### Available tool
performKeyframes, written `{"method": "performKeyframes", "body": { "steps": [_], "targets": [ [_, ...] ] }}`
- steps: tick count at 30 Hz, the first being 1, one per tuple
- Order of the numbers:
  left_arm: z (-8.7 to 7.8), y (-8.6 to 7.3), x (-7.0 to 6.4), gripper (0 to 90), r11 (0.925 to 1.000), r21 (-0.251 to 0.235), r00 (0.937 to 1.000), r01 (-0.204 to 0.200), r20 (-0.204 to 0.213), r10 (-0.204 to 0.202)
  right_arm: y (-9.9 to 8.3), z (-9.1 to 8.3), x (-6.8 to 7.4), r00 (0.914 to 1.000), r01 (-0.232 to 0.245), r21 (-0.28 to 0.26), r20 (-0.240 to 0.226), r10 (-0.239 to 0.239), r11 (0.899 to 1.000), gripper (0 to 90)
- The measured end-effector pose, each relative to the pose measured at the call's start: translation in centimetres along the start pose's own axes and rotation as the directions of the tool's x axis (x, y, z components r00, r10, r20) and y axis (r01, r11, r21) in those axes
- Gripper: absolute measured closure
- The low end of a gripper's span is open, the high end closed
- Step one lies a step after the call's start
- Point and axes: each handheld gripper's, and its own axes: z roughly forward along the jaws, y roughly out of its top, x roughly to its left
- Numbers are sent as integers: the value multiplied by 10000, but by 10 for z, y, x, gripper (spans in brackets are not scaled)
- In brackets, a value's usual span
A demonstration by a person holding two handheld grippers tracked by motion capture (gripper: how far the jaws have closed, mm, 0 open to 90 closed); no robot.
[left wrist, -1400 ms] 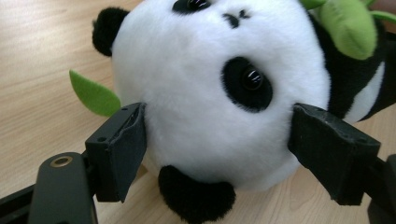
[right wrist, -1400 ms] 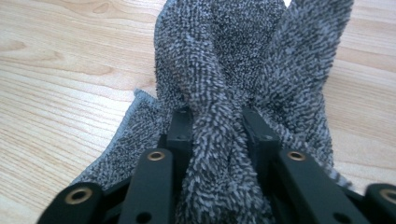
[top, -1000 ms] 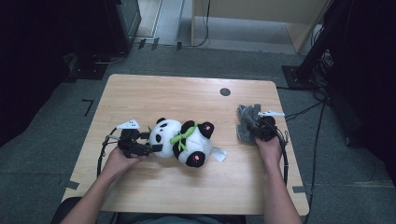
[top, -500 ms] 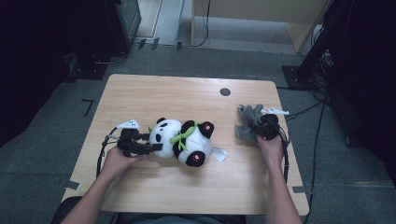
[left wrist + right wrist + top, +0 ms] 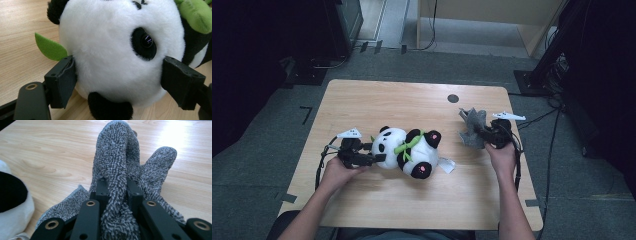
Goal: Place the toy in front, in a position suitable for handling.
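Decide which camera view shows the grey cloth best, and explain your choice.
The right gripper view: the cloth sits close up, its looped weave plain, a fold pinched between the right gripper's jaws. The high view shows the cloth small, a bunched grey shape on the table ahead of the right gripper. The left gripper view faces the panda instead.

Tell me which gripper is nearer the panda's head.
Left. The left gripper has its jaws on either side of the panda's head; the right gripper is off beyond the panda's feet, clamped on a grey cloth.

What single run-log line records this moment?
left gripper: clamps panda plush head | right gripper: shut on grey cloth | table
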Motion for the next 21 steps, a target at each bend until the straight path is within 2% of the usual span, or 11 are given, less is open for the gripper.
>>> {"method": "performKeyframes", "body": {
  "steps": [5,9,14,18,21],
  "targets": [
    [-1,-1,-2,183,10000,-44,10000,-7,-82,6,3,-5,11,9996,94,-7,-277,-94,10000,771],
    [-1,-1,-1,183,10000,-39,10000,-53,-76,53,15,-13,28,9970,745,-122,-221,-747,9971,769],
    [-1,-2,-2,183,10000,-61,9999,-57,-92,56,34,-21,48,9926,997,-377,-653,-1020,9943,768],
    [-1,-2,-2,183,9999,-134,9999,-37,-117,36,51,-28,68,9843,1387,-689,-1000,-1452,9879,767],
    [-1,-3,-3,183,9998,-201,9999,-10,-161,7,63,-33,85,9737,1760,-936,-1300,-1873,9799,765]
  ]
}}
